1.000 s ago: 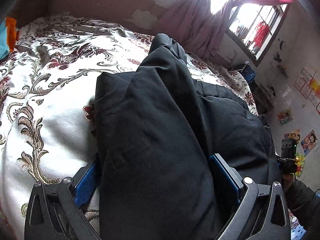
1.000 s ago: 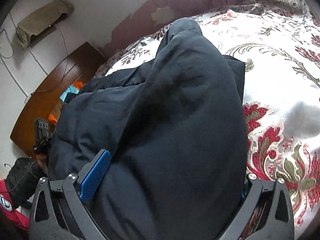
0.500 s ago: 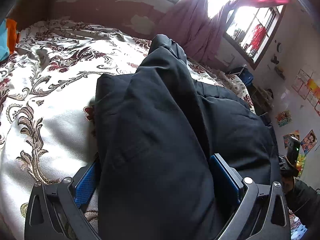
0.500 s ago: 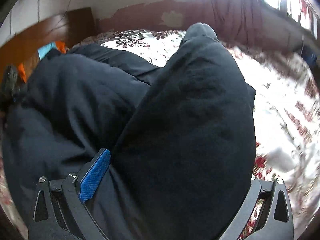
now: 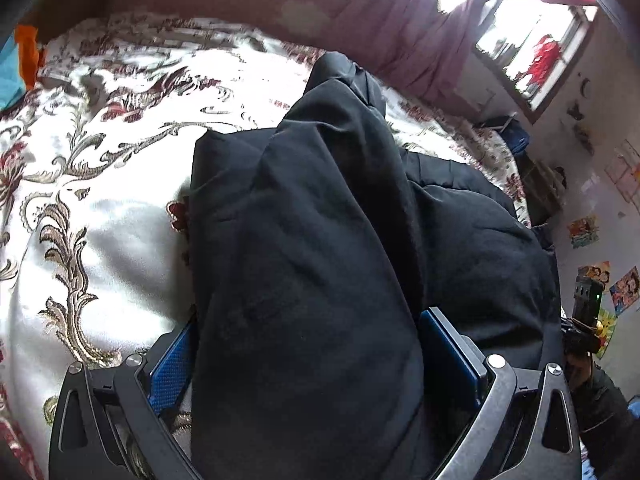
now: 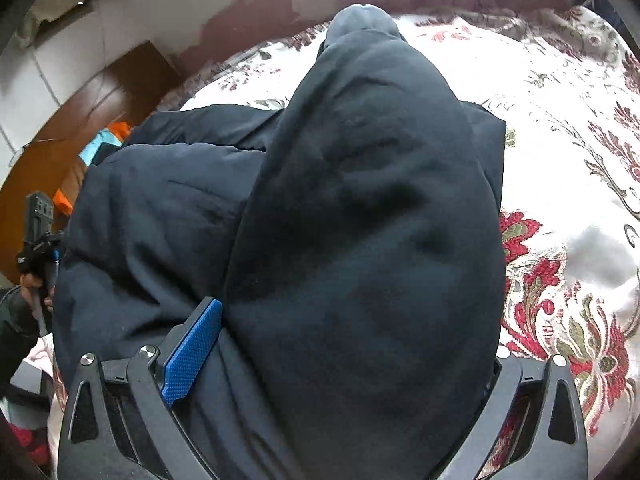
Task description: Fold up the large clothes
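Left claw (image 5: 308, 364): blue pads pinching a thick fold of the black garment (image 5: 320, 260); right claw (image 6: 340, 364): pinching another fold of it, only its left pad showing; garment lies on the floral bedspread (image 5: 100, 200), its long axis running away from both claws, narrowing to a far tip; left view alone shows the bright window (image 5: 536, 60) and purple curtain (image 5: 404, 36); right view alone shows the wooden headboard (image 6: 80, 128).
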Demonstrator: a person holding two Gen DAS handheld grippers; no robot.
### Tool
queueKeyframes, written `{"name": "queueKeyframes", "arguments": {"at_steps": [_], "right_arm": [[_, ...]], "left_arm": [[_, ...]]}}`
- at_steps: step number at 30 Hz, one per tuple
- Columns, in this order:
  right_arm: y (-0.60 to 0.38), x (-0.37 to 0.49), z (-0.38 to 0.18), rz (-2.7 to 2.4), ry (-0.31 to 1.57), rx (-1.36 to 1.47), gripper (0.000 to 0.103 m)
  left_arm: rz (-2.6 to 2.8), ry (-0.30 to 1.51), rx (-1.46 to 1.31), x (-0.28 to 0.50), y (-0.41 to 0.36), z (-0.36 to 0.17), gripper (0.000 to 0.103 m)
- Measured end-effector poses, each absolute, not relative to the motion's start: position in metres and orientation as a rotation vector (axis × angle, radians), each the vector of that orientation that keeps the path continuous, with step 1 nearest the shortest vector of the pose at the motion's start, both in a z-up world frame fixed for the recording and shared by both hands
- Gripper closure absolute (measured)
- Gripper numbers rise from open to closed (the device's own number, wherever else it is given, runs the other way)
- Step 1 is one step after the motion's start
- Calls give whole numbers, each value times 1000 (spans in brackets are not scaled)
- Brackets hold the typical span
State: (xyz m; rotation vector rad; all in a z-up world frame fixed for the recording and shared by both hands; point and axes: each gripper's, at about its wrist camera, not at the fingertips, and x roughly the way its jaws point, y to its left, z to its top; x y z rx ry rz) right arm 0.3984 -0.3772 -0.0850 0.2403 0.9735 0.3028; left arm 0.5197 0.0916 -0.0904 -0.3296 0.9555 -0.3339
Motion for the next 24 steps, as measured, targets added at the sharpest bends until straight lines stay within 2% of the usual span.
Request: {"name": "queueKeyframes", "arguments": {"at_steps": [2, 3, 5, 6, 8, 9, 11, 13, 21, 24], "right_arm": [[-370, 395, -77, 289, 970, 209, 28], [-368, 391, -73, 278, 957, 197, 33], [-365, 382, -62, 265, 932, 187, 57], [-364, 379, -55, 264, 926, 193, 62], [-363, 372, -37, 261, 902, 217, 76], [-363, 371, -27, 255, 889, 219, 78], [-359, 364, -5, 251, 853, 213, 82], [-356, 356, 15, 257, 817, 206, 83], [-354, 324, 76, 284, 744, 152, 83], [-358, 315, 80, 284, 738, 149, 83]], "left_arm": [[-320, 999, -336, 523, 89, -87, 3], [-315, 1010, -332, 523, 87, -86, 8], [-295, 1025, -322, 520, 85, -80, 29], [-290, 1026, -330, 518, 85, -78, 35], [-278, 1013, -368, 511, 89, -72, 56], [-271, 1006, -383, 508, 90, -68, 61], [-258, 978, -399, 501, 89, -56, 77], [-248, 958, -381, 495, 85, -40, 83], [-266, 869, -303, 457, 77, 24, 86], [-281, 850, -302, 440, 79, 34, 86]]}}
